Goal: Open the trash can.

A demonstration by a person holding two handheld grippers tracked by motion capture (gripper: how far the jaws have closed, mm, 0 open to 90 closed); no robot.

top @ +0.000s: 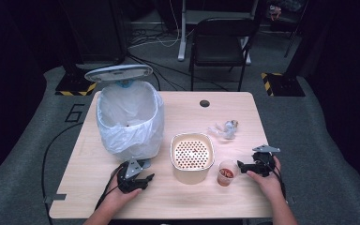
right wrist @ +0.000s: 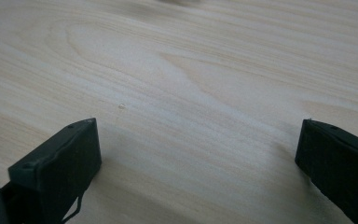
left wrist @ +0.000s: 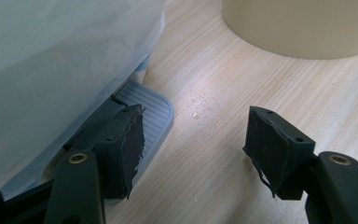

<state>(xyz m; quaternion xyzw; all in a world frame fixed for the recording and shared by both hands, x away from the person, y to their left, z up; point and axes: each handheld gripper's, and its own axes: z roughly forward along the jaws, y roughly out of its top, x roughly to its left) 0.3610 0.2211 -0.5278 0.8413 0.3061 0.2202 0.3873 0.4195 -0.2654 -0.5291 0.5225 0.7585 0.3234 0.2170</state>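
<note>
Black fingers (left wrist: 126, 140) apart — pedal (left wrist: 156, 116) touched

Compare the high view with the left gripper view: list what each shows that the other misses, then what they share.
High view: the bin's raised lid, a small cup, a crumpled wrapper, the right gripper, and the cream container's holed insert.
Left gripper view: the ribs on the bin's pedal and specks on the table.
Shared: the white bin bag, the cream container's wall, the wooden table, and the left gripper, jaws apart.
</note>
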